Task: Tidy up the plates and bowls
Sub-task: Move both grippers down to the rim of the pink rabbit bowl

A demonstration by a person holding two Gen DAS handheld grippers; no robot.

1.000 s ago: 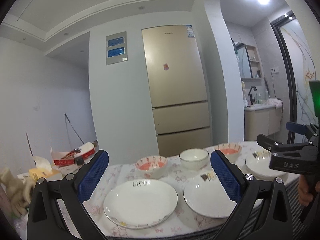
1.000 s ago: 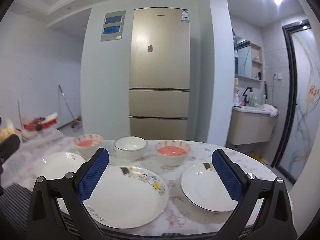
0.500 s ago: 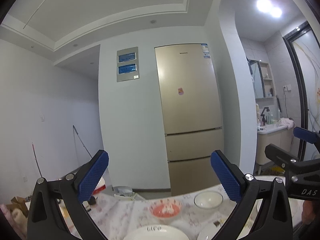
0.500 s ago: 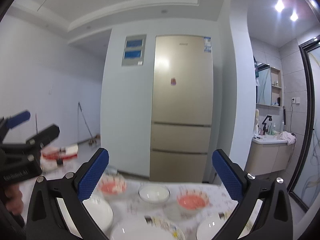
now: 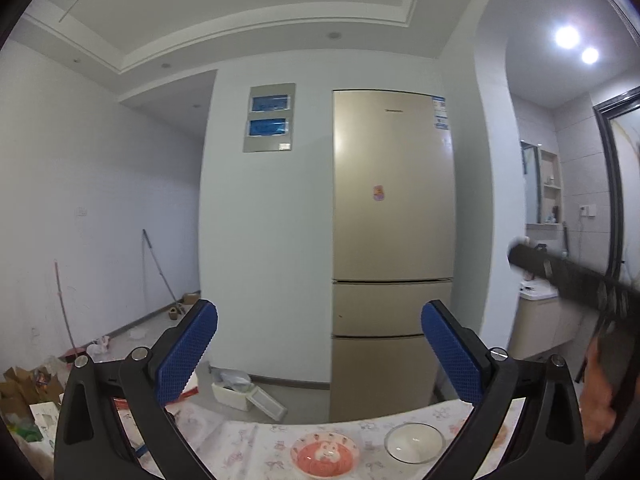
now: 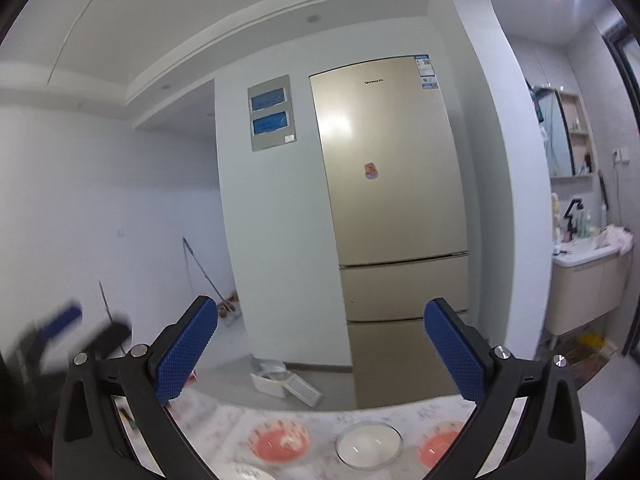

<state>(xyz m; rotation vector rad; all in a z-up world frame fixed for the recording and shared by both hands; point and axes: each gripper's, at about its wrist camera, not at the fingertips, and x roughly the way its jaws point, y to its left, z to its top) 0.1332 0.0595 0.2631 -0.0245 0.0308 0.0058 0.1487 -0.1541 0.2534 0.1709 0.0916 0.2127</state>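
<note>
My left gripper [image 5: 320,352] is open and empty, raised high and pointing at the fridge. Below it, on the floral tablecloth [image 5: 248,440], sit a pink-lined bowl [image 5: 324,450] and a white bowl [image 5: 414,442]. My right gripper [image 6: 320,352] is also open and empty. Under it I see a pink-lined bowl [image 6: 280,440], a white bowl [image 6: 368,444] and a second pink-lined bowl [image 6: 440,446], all blurred. The plates are below both views. In the left wrist view the right gripper shows as a dark blurred bar [image 5: 568,276] held by a hand [image 5: 596,412].
A tall gold fridge [image 5: 392,240] stands behind the table beside a white wall. An open white box [image 5: 240,394] lies on the floor, and a mop [image 5: 160,268] leans at the left. A bathroom vanity [image 6: 588,280] is at the right.
Both grippers have tilted upward. The plates slid out of view at the bottom and only the far bowls remain visible. Both stay open.
</note>
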